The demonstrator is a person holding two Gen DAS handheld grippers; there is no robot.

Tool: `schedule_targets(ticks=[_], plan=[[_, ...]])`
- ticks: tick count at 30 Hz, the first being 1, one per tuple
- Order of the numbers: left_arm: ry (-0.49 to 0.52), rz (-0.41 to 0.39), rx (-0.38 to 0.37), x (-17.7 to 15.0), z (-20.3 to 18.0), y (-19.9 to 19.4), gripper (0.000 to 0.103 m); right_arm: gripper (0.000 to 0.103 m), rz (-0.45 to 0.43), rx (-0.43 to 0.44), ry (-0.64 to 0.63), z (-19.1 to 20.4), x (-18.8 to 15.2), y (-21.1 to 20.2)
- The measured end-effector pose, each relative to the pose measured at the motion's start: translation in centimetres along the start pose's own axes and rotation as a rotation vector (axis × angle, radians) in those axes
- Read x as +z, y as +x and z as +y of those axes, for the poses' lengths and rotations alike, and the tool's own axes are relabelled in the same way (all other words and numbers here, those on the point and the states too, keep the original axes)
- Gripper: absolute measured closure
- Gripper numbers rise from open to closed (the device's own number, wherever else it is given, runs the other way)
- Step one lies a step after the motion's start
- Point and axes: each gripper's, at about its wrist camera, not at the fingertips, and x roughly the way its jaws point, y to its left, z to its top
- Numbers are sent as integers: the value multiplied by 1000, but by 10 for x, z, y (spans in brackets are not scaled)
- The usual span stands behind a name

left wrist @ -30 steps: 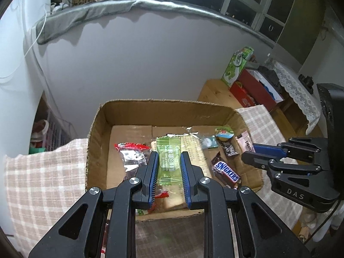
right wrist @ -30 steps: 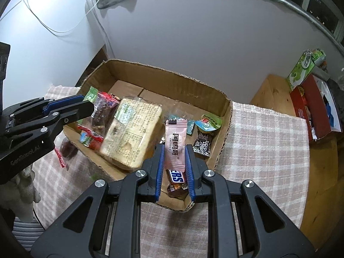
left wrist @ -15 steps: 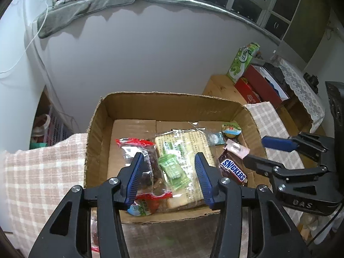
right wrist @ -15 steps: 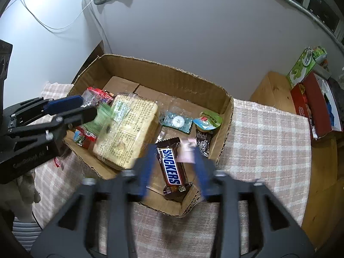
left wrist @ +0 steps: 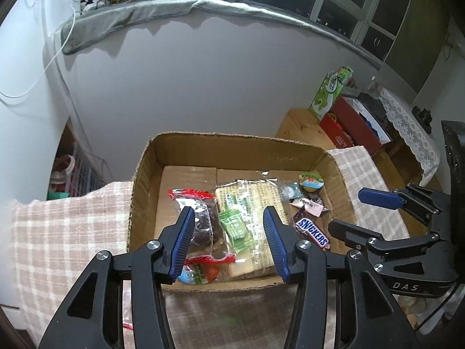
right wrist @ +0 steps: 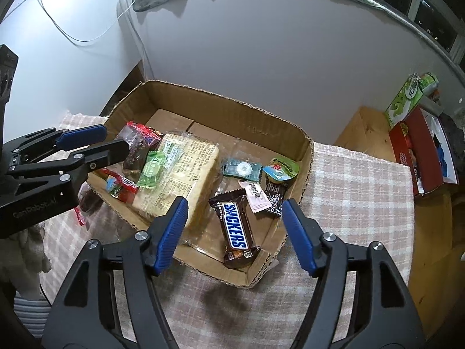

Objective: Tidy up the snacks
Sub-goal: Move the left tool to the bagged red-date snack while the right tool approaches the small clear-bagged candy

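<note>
Both claws released their packets into box (right wrist: 302,157).

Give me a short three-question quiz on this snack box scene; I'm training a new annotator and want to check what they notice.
1. True or false: the Snickers bar lies inside the cardboard box.
2. Which lies on top of the large clear-wrapped cracker pack? A) small green packet B) Snickers bar C) pink packet
3. Does the left gripper or the right gripper hold a snack?

Key: 1. True. 2. A. 3. Neither; the left gripper's jaws stand apart over the box, the right gripper's jaws are opening, and nothing is pinched between either pair.
</note>
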Motion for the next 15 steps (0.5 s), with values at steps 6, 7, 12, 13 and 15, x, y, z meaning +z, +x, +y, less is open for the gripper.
schedule_targets(ticks=[6,7,12,13,15], plan=[[7,-32,6,-3,-3,-18,55,33,-20,5,-3,4,-5,-13],[6,-38,8,-4,-2,-22,55,33,-22,7,-1,5,-5,-14],[4,-58,4,-11,-2,-36,55,33,-39,34,20,10,-13,-27],[-2,-63,1,-14,0,-40,55,33,-41,39,23,11,-14,-29],[-17,-71,1,-18,4,-48,55,33,-49,53,29,13,-18,-35]])
